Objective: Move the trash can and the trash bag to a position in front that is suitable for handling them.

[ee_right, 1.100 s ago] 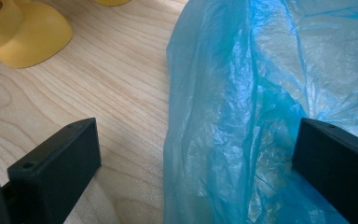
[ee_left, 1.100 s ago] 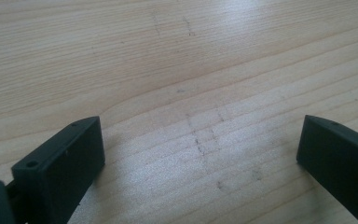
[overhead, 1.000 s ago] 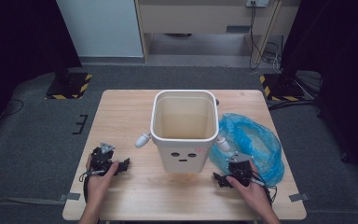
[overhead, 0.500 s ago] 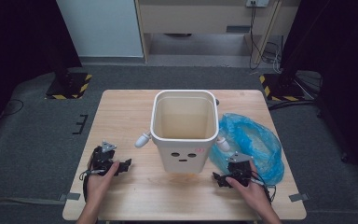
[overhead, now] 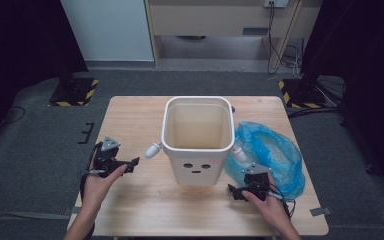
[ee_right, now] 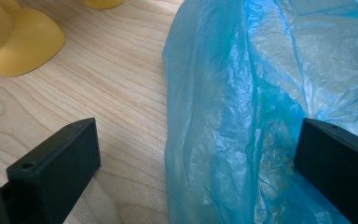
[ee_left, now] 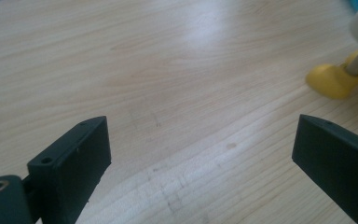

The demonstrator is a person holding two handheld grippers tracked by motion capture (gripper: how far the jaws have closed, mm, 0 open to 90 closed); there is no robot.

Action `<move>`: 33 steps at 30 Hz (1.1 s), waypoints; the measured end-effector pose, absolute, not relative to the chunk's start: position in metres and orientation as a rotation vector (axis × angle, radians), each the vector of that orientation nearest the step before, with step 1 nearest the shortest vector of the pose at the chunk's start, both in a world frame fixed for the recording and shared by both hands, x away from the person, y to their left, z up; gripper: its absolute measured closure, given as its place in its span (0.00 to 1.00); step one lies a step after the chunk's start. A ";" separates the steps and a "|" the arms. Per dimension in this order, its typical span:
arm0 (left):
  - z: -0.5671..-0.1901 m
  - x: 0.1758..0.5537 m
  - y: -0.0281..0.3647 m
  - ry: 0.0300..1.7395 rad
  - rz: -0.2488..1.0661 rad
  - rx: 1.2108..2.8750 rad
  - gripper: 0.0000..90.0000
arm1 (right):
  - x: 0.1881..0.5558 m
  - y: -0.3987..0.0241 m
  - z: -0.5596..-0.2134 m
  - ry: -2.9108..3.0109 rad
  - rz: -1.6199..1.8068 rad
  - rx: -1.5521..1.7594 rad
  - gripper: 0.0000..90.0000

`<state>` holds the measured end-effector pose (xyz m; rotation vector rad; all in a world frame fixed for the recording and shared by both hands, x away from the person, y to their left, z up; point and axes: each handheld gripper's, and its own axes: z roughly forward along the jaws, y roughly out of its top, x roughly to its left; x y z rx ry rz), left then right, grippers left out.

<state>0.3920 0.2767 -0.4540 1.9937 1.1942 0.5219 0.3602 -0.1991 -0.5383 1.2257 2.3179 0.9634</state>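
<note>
There the wooden table point(overhead: 130, 120) stood on grey carpet point(overhead: 40, 130), mid-frame a white bin point(overhead: 198, 140), blue bag point(overhead: 270, 150) beside; left gripper point(overhead: 130, 164) and right gripper point(overhead: 235, 190) both gaped.

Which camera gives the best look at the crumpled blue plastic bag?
The high view: the whole crumpled blue plastic bag shows beside the white bin. The right gripper view shows its folds close up; the left gripper view catches a corner sliver.

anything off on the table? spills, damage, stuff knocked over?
Nothing stands out. The white bin stands upright and looks empty, and the blue plastic bag lies crumpled beside it on the wooden table, not fitted in it. No spills or damage visible. Left gripper and right gripper are both open, holding nothing.
</note>
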 end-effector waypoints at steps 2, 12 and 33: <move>-0.447 0.394 0.276 1.180 0.521 2.000 0.05 | 0.360 -0.199 -0.538 2.315 0.963 1.228 0.00; -0.425 0.402 0.279 1.170 0.529 1.993 0.05 | 0.360 -0.199 -0.538 2.313 0.963 1.231 0.00; -0.348 0.412 0.271 1.112 0.554 1.958 0.05 | 0.359 -0.199 -0.538 2.311 0.960 1.240 0.00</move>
